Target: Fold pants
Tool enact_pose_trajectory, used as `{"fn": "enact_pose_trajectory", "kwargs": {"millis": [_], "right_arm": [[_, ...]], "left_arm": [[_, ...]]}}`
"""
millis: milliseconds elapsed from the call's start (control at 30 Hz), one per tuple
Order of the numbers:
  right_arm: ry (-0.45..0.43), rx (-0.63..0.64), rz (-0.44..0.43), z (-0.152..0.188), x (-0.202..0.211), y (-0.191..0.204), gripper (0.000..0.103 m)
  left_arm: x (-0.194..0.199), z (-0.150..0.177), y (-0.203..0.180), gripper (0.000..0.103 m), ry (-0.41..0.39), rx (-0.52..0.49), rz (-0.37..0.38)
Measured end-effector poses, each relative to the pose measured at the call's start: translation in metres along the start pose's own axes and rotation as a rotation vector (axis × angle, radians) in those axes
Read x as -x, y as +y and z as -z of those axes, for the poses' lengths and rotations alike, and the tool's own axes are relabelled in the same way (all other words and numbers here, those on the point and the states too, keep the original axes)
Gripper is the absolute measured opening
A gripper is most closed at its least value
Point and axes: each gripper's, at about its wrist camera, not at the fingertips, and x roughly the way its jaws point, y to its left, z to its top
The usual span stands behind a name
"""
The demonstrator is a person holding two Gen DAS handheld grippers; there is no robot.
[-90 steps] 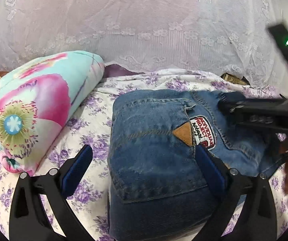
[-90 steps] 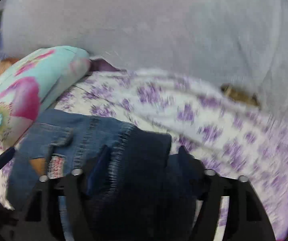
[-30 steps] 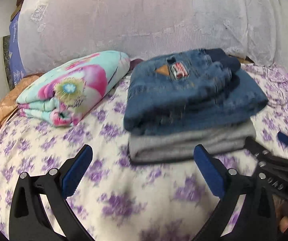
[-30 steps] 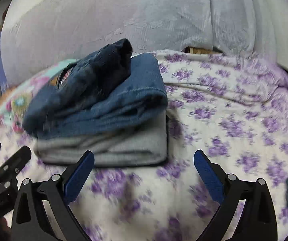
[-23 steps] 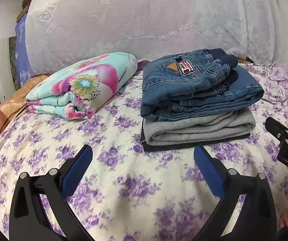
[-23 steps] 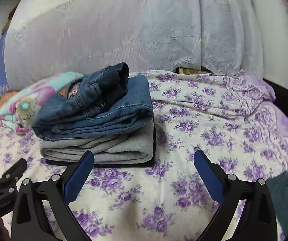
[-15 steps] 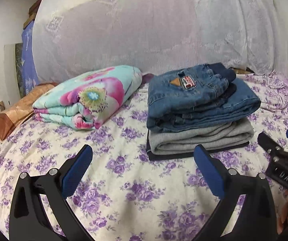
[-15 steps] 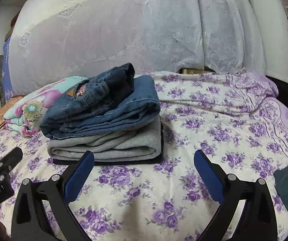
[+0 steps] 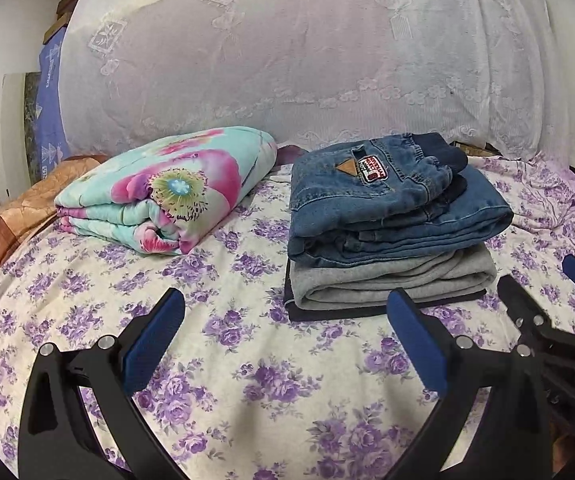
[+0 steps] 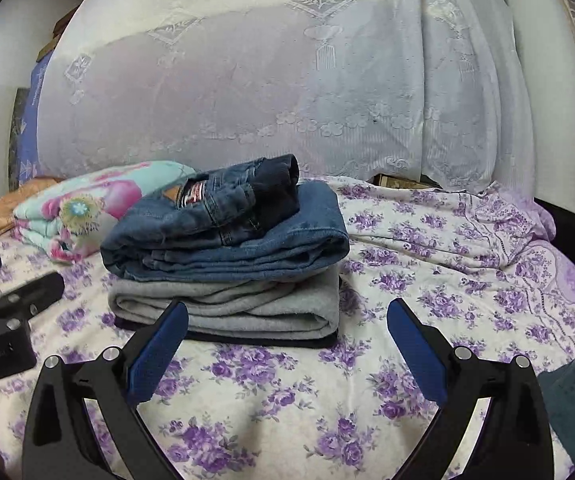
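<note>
Folded jeans (image 9: 387, 196) atop the clothes stack (image 9: 387, 280), just beyond both spread, empty hand-held grippers (image 9: 283, 344) (image 10: 287, 348).

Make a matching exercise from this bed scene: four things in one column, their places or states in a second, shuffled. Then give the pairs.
Things:
1. folded jeans
2. grey pants
3. floral blanket
4. left gripper

Places or states:
A. open, holding nothing
B. top of the stack
C. beside the stack, on the bedsheet
D. under the denim

Pairs: 1-B, 2-D, 3-C, 4-A
</note>
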Motion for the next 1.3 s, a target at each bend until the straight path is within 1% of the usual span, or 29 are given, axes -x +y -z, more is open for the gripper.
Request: {"fn": "enact_pose_trajectory", "kwargs": {"millis": [33, 67, 100, 133, 200, 267, 333, 367, 400, 433, 467, 533, 667, 767, 833, 867, 900, 933, 1000, 1067, 1200, 1233, 1300], "right_arm": [[-0.007, -0.004, -0.003, -0.004, -0.002, 0.0, 0.1], [-0.017, -0.014, 0.014, -0.012, -0.006, -0.002, 0.1], [-0.014, -0.029, 0.027, -0.018, -0.012, -0.005, 0.1], [-0.001, -0.05, 0.035, -0.022, -0.02, -0.008, 0.1], [0.058, -0.127, 0.039, -0.025, -0.046, -0.021, 0.1], [0.082, -0.205, 0.029, -0.019, -0.065, -0.035, 0.1], [0.115, -0.236, 0.012, -0.012, -0.083, -0.044, 0.1], [0.138, -0.233, 0.019, -0.011, -0.093, -0.048, 0.1], [0.149, -0.234, 0.025, -0.011, -0.101, -0.052, 0.1], [0.15, -0.245, 0.007, -0.012, -0.106, -0.056, 0.1], [0.147, -0.272, -0.03, -0.013, -0.112, -0.061, 0.1], [0.13, -0.287, -0.063, -0.016, -0.116, -0.062, 0.1], [0.063, -0.217, -0.043, -0.027, -0.117, -0.053, 0.1], [0.017, -0.23, -0.043, -0.027, -0.108, -0.055, 0.1], [-0.002, -0.221, -0.049, -0.026, -0.102, -0.053, 0.096], [-0.004, -0.198, -0.047, -0.027, -0.101, -0.051, 0.091], [-0.007, -0.182, -0.041, -0.029, -0.101, -0.05, 0.087], [-0.013, -0.159, -0.033, -0.03, -0.099, -0.048, 0.086], [-0.017, -0.125, -0.033, -0.031, -0.098, -0.045, 0.078], [-0.006, -0.107, -0.046, -0.029, -0.096, -0.045, 0.072], [0.022, -0.11, -0.018, -0.016, -0.087, -0.057, 0.072], [0.036, -0.128, -0.017, -0.013, -0.088, -0.062, 0.072], [0.047, -0.176, -0.044, -0.013, -0.09, -0.069, 0.072]], "left_arm": [[-0.003, -0.002, 0.0, 0.098, 0.001, 0.002, 0.01], [-0.009, -0.007, 0.0, 0.098, -0.003, 0.004, 0.012], [-0.018, -0.013, 0.001, 0.098, 0.001, 0.007, 0.002], [-0.033, -0.019, 0.003, 0.098, 0.02, 0.021, -0.011], [-0.057, -0.023, 0.01, 0.098, 0.079, 0.07, -0.014], [-0.086, -0.025, 0.019, 0.098, 0.156, 0.129, 0.011], [-0.104, -0.024, 0.022, 0.098, 0.189, 0.154, 0.014], [-0.112, -0.025, 0.022, 0.098, 0.193, 0.15, 0.003], [-0.12, -0.027, 0.021, 0.098, 0.191, 0.14, -0.011], [-0.126, -0.029, 0.019, 0.099, 0.186, 0.129, -0.019], [-0.131, -0.031, 0.018, 0.099, 0.181, 0.122, -0.02], [-0.138, -0.035, 0.015, 0.099, 0.168, 0.11, -0.023], [-0.143, -0.046, 0.013, 0.099, 0.122, 0.071, -0.032], [-0.142, -0.053, 0.016, 0.099, 0.1, 0.076, -0.025], [-0.142, -0.054, 0.016, 0.099, 0.096, 0.074, -0.033], [-0.142, -0.053, 0.016, 0.099, 0.093, 0.068, -0.039], [-0.142, -0.053, 0.014, 0.099, 0.09, 0.061, -0.046], [-0.141, -0.053, 0.013, 0.099, 0.086, 0.052, -0.053], [-0.14, -0.053, 0.011, 0.099, 0.078, 0.038, -0.064], [-0.14, -0.052, 0.011, 0.099, 0.08, 0.037, -0.06], [-0.142, -0.051, 0.013, 0.099, 0.09, 0.048, -0.046], [-0.142, -0.051, 0.013, 0.099, 0.091, 0.051, -0.045], [-0.142, -0.05, 0.013, 0.099, 0.089, 0.05, -0.048]]}}
